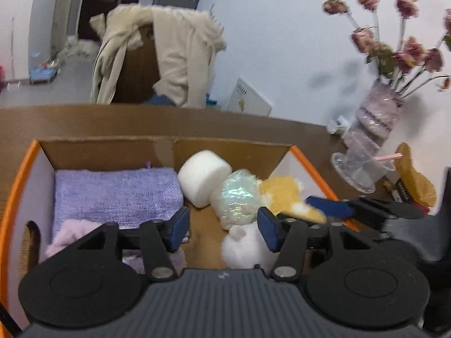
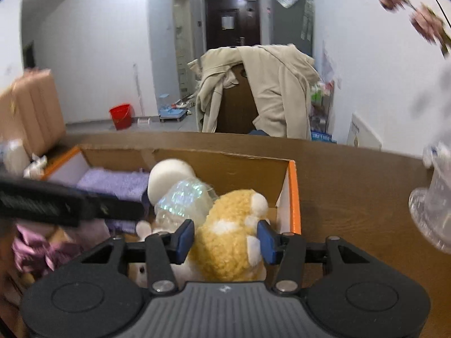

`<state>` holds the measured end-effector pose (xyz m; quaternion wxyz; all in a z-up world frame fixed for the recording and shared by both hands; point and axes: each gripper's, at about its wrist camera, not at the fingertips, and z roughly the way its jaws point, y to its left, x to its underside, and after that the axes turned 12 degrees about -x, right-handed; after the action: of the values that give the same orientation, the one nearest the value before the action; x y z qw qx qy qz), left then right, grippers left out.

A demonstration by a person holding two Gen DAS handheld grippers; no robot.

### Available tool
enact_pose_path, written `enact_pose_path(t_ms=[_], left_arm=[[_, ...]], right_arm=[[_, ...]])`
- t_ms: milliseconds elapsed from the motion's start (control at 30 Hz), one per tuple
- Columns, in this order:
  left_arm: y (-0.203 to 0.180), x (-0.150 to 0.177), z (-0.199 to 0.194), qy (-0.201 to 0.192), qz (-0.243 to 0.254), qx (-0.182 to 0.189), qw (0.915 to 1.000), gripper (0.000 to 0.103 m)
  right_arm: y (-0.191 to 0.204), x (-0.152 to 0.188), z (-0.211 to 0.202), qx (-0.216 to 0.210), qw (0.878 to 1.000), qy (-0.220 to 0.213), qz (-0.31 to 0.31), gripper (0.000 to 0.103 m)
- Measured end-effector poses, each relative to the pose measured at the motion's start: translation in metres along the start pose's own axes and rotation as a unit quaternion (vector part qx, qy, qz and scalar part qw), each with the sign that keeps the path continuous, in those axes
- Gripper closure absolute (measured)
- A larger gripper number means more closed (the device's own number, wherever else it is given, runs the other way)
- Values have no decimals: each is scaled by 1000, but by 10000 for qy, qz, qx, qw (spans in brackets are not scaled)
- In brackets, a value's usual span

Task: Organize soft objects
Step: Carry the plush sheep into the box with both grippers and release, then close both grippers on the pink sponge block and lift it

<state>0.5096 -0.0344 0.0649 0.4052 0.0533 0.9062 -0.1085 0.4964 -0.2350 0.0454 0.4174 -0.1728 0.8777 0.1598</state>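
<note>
A cardboard box [image 1: 25, 169] with orange edges is set on the brown surface [image 2: 352, 174]. At its left, a purple cloth [image 1: 115, 194] is laid. Right of it, a white foam cylinder [image 1: 203, 177] and an iridescent bundle [image 1: 236, 197] are seen. The left gripper [image 1: 222, 229] is held open above the box, nothing between its fingers. The yellow plush toy [image 2: 228, 242] is clamped by the right gripper [image 2: 225, 239] at the box's right end.
</note>
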Motion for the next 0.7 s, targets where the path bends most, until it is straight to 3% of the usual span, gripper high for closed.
enact_pose_path(t_ms=[67,167,333,500,633,700], left_arm=[[-4,1,-19,-194,124,9,9997,46],[-7,3,-48,-444,255,-58,9987,46],[-6,15,-104,-881,304,-233,9954,31],[0,47,-153,-1199,535,-405,9905,23],[1,77,-176,-1284,647,-480,9884,18],[0,94,-183,-1289,773,-569,9870,18]], right_arm=[[5,-1,-2,-71,9999,64,-110,53],[1,-2,-23,-167,9990,-368,177,53],[8,11,-92,-381,9937,-1011,293,47],[28,45,-140,-612,9911,-1179,94,37],[46,74,-155,-661,9918,-1090,-98,27],[58,89,-162,-800,9909,-1058,-215,27]])
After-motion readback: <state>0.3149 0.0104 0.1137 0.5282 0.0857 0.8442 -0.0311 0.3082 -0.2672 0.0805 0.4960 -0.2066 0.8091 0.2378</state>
